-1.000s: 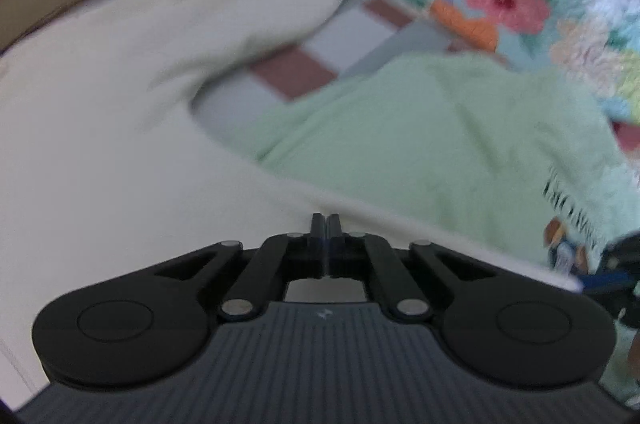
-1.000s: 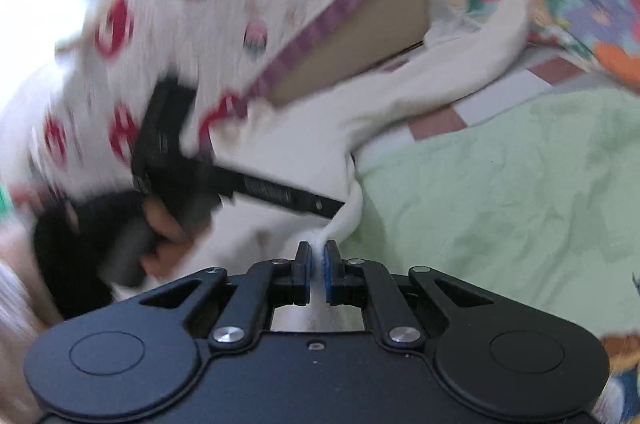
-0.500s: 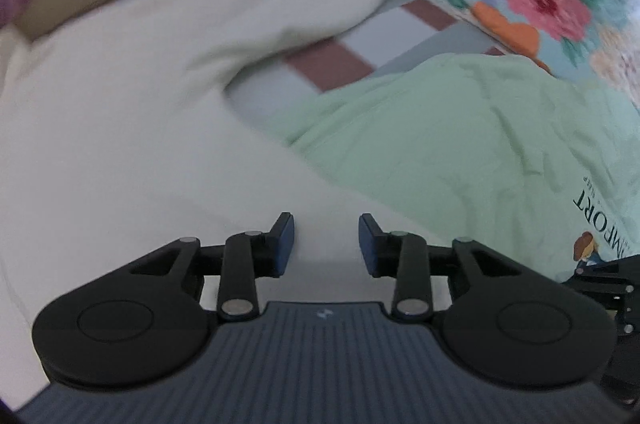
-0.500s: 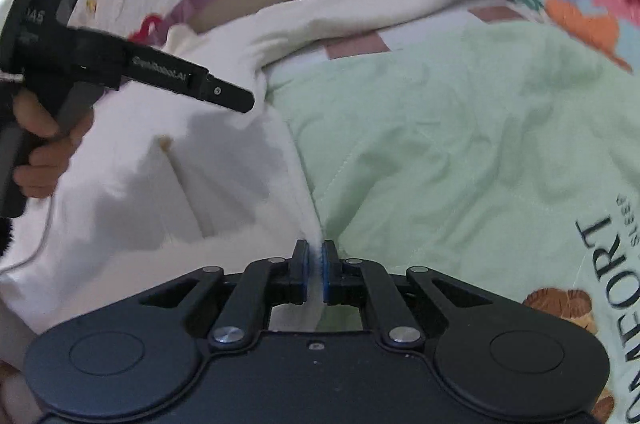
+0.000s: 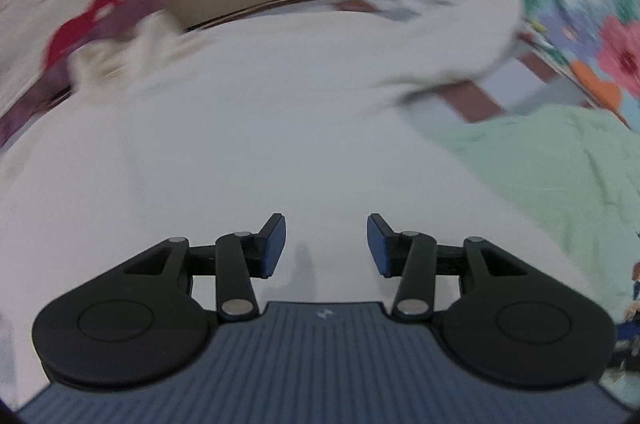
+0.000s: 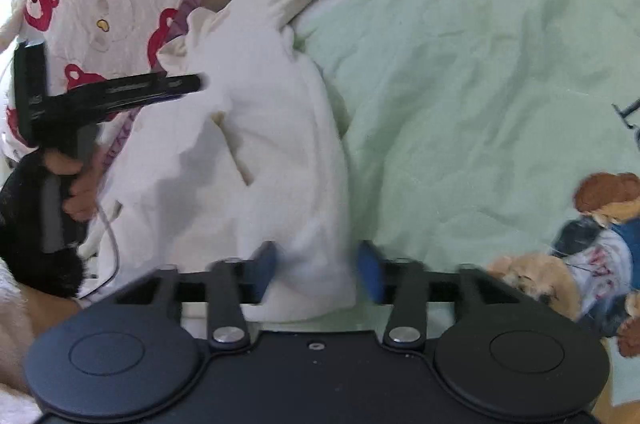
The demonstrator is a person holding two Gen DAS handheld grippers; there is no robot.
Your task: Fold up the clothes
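Now I'm between folds: both sets of jaws have just been opening. My left gripper (image 5: 326, 244) hangs apart and empty over the white top (image 6: 260, 152); my right gripper (image 6: 318, 268) stands apart astride its hem, beside the green quilt (image 6: 480, 64). Next I need a fresh edge; the quilt side gives room.

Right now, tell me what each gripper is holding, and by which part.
Nothing is held. The left gripper is open above the white garment. The right gripper, jaws just opened, straddles that garment's folded edge without pinching it.
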